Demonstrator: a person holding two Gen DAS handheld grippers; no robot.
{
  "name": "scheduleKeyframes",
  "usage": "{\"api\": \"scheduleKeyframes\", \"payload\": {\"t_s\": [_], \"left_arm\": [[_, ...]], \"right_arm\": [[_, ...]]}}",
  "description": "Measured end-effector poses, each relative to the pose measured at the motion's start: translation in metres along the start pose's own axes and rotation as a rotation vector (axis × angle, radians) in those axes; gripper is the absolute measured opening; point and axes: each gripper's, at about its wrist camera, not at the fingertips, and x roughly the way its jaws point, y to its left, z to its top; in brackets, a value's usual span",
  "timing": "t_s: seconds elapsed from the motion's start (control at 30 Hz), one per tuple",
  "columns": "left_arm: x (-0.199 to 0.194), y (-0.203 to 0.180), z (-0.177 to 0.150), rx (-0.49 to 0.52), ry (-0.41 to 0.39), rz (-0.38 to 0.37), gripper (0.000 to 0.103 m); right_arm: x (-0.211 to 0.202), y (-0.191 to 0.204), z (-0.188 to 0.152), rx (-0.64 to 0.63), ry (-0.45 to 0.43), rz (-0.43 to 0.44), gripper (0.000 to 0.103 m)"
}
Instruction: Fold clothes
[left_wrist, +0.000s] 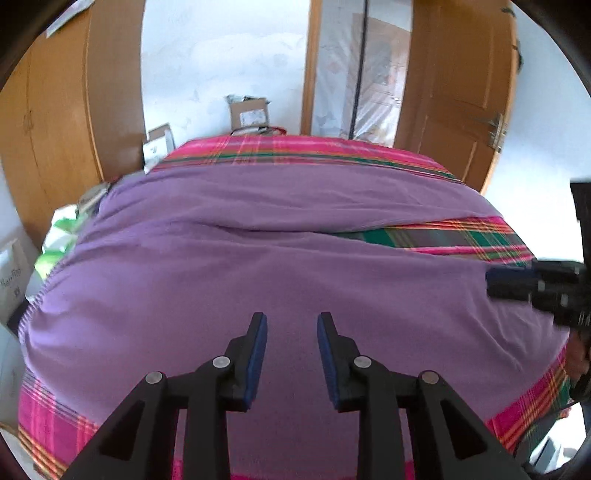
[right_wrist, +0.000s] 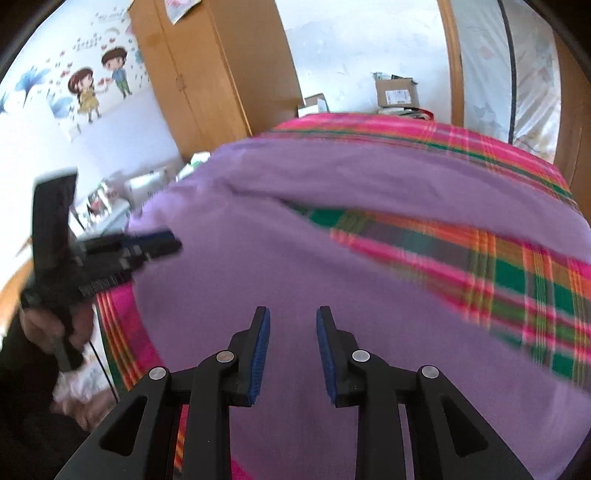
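A large purple garment (left_wrist: 258, 258) (right_wrist: 258, 229) lies spread over a bed with a pink, green and orange plaid cover (left_wrist: 295, 147) (right_wrist: 406, 129). A fold near its right side leaves a strip of plaid showing. My left gripper (left_wrist: 291, 325) hovers over the near middle of the cloth, open, with nothing between its blue pads. My right gripper (right_wrist: 293, 317) also stands open over the purple cloth, nothing between its pads. Each gripper shows in the other's view: the right one (left_wrist: 493, 282) at the garment's right edge, the left one (right_wrist: 173, 242) near its left edge.
A wooden wardrobe (left_wrist: 74, 110) (right_wrist: 207, 66) stands left of the bed, and cardboard boxes (left_wrist: 249, 112) (right_wrist: 397, 92) sit beyond its far edge. A wooden door (left_wrist: 465, 92) is at the back right. A person's hand (right_wrist: 55, 325) holds the left gripper. Clutter lies by the bed's left side.
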Motion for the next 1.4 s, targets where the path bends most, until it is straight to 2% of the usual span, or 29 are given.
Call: {"api": "scheduleKeyframes", "payload": {"t_s": [0.13,0.27,0.47,0.53,0.57,0.6,0.63,0.77,0.93,1.07,1.23,1.33,1.4], "left_arm": [[0.008,-0.002,-0.014,-0.007,0.027,-0.024,0.028],[0.006,0.0,-0.019,-0.013,0.011,-0.034,0.028],[0.006,0.007,-0.019,-0.052,0.0,-0.075,0.028],[0.006,0.009,-0.02,-0.063,-0.004,-0.085,0.028],[0.006,0.01,-0.019,-0.067,-0.005,-0.089,0.028],[0.007,0.01,-0.019,-0.071,-0.006,-0.093,0.028],[0.007,0.011,-0.018,-0.075,-0.007,-0.097,0.028],[0.006,0.016,-0.019,-0.099,-0.01,-0.121,0.028],[0.006,0.017,-0.019,-0.108,-0.013,-0.13,0.028],[0.005,0.016,-0.019,-0.104,-0.013,-0.125,0.028],[0.005,0.017,-0.019,-0.108,-0.015,-0.127,0.028],[0.005,0.018,-0.019,-0.109,-0.015,-0.126,0.028],[0.005,0.017,-0.019,-0.106,-0.015,-0.122,0.028]], "right_arm": [[0.029,0.003,0.046,-0.061,0.029,0.03,0.028],[0.08,0.003,0.079,-0.107,0.107,0.068,0.028],[0.136,0.0,0.09,-0.103,0.228,0.114,0.028],[0.139,0.003,0.091,-0.123,0.22,0.125,0.028],[0.14,0.004,0.091,-0.132,0.217,0.12,0.023],[0.141,0.007,0.091,-0.152,0.221,0.114,0.005],[0.142,0.011,0.09,-0.174,0.225,0.108,0.003],[0.142,0.016,0.091,-0.235,0.211,0.059,0.002],[0.145,-0.008,0.096,-0.142,0.201,0.076,0.002],[0.138,-0.004,0.096,-0.144,0.199,0.087,0.006],[0.107,-0.024,0.094,-0.064,0.155,0.091,0.008],[0.08,-0.04,0.082,-0.044,0.134,0.095,0.013],[0.065,-0.047,0.072,-0.053,0.136,0.083,0.023]]}}
